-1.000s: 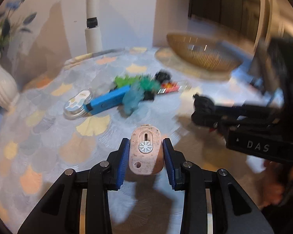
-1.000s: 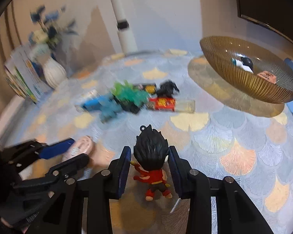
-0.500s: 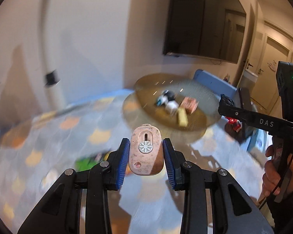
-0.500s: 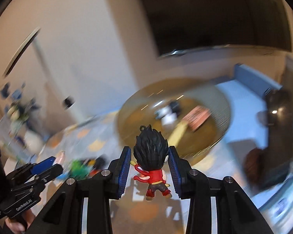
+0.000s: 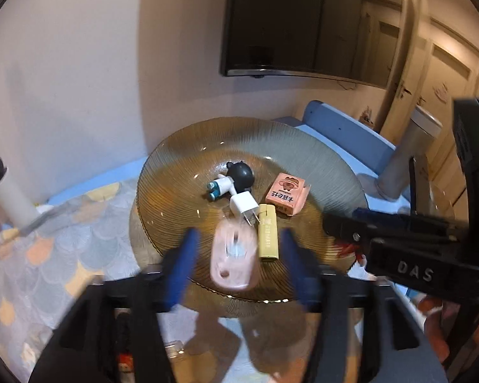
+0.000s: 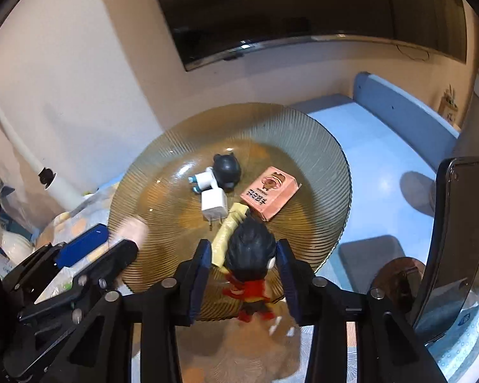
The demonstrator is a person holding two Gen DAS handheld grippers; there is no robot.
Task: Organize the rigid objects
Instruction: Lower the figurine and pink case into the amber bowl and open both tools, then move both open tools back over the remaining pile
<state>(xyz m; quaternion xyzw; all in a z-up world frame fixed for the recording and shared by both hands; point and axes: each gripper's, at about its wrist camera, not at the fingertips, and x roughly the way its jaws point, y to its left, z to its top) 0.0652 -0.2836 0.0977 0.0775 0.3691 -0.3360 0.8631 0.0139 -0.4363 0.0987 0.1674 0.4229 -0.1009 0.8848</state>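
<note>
An amber ribbed glass bowl (image 5: 175, 188) (image 6: 156, 198) holds a black round-headed toy (image 5: 241, 174) (image 6: 227, 167), a white charger plug (image 5: 244, 206) (image 6: 213, 207), a yellow bar (image 5: 267, 237) (image 6: 226, 233) and a pink box (image 5: 286, 195) (image 6: 269, 192). My left gripper (image 5: 238, 266) hangs over the bowl with its jaws opening. The pink oval case (image 5: 233, 257) (image 6: 131, 228) is blurred between them, clear of both pads. My right gripper (image 6: 244, 274) is also over the bowl and opening. The black-haired, red-clothed figurine (image 6: 250, 255) sits loose between its pads.
The bowl stands on a scale-patterned tablecloth (image 5: 48, 255) by the wall, with a white pole (image 5: 9, 191) to its left. A pale blue surface (image 6: 376, 166) lies beyond the bowl. A dark glossy slab (image 6: 456, 239) rises at the right. A TV hangs above.
Both grippers swung from the toy pile on the cloth to above the bowl. Both sets of jaws have widened, and the pink case has come free of the left pads.
</note>
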